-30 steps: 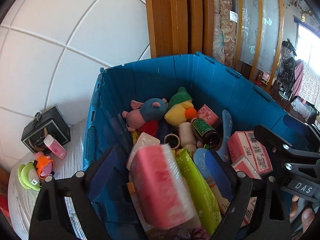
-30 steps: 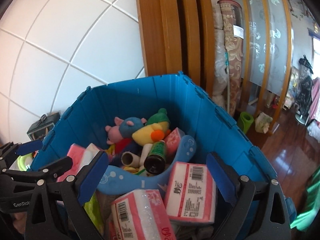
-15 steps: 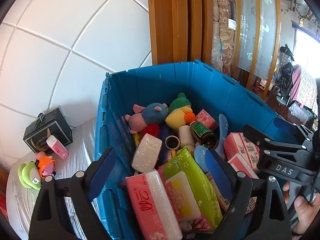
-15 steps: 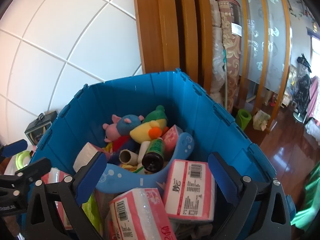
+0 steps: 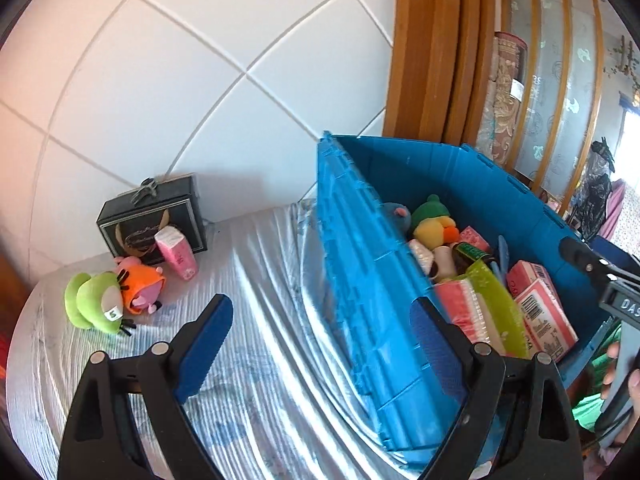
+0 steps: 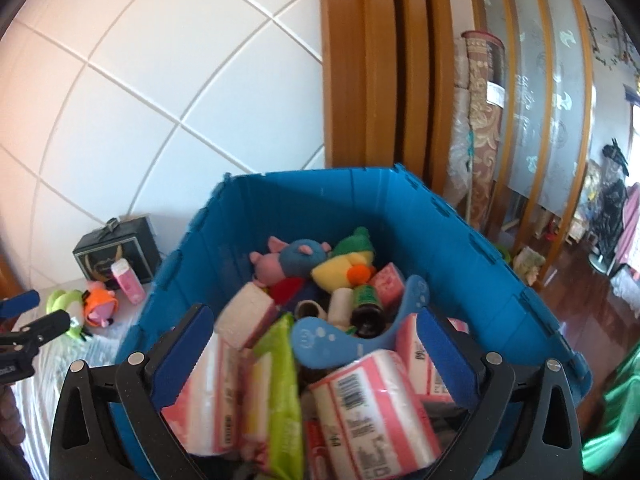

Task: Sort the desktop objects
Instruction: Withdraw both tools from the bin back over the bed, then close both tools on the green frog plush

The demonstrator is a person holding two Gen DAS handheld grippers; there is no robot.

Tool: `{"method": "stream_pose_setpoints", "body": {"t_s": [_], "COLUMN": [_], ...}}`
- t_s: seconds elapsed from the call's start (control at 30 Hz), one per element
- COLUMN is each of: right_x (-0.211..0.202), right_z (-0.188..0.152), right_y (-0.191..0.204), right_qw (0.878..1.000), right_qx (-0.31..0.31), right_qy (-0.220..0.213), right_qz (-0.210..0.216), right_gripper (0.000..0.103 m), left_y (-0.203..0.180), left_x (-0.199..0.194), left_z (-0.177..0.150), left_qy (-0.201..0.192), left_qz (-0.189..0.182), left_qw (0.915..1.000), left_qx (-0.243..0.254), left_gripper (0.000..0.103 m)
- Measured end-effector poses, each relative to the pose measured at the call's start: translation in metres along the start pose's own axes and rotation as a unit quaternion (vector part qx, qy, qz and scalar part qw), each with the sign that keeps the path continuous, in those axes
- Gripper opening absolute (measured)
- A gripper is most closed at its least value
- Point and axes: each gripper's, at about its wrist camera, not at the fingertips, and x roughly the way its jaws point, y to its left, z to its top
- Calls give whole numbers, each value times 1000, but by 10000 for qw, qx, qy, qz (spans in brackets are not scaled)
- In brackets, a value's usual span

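The blue folding plastic crate (image 6: 472, 248) sits directly ahead of the right tool (image 6: 312, 356) and ahead-right of the left tool (image 5: 320, 348); both tools are spread wide and hold nothing. It is heaped with pink tissue packs (image 6: 372, 408), a lime-green wipes pack (image 6: 280, 380), a dark glass bottle (image 6: 366, 306), a pink-and-blue plush pig (image 6: 292, 258) and a yellow plush with green hat (image 6: 348, 256). Its near wall (image 5: 360, 280) rises between the left tool's fingers. Ahead-left of that tool, on the silver-striped tabletop (image 5: 248, 280), lie a green plush (image 5: 96, 304), an orange plush (image 5: 142, 284), a small pink pack (image 5: 176, 252) and a black box (image 5: 152, 216) against the white tiled wall (image 5: 180, 80).
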Motion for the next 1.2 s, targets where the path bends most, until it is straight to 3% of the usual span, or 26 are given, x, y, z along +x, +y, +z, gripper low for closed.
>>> {"method": "stream_pose_setpoints", "body": {"t_s": [0.2,0.37,0.6,0.8,0.97,1.2], "right_x": [-21,-17,26,87,147,233], "right_z": [4,0,-30,-52,-60,-67], "right_y": [96,188,304,388,446,519], "right_qw": [9977,9912,9765,9613,9552,9454], "right_qx": [-405,-876,-1281,-1511,-1512,-1664], "right_qy": [-157,2,672,1382,1775,2164], "right_qz": [519,993,1597,1843,1820,1782], "right_gripper": [103,103,103,103,103,103], "left_y": [100,194,325,413,463,513], "left_x": [-18,-31,-38,-33,1,97], "left_z": [-33,-63,-107,-120,-115,-84], "left_qy": [100,216,546,745,974,1402], "left_qz": [289,747,1410,1795,1820,1763], "left_qw": [9985,9932,9772,9645,9602,9598], "left_qx": [-453,-861,-1492,-1789,-1882,-1672], "left_gripper": [91,91,91,91,91,91]}}
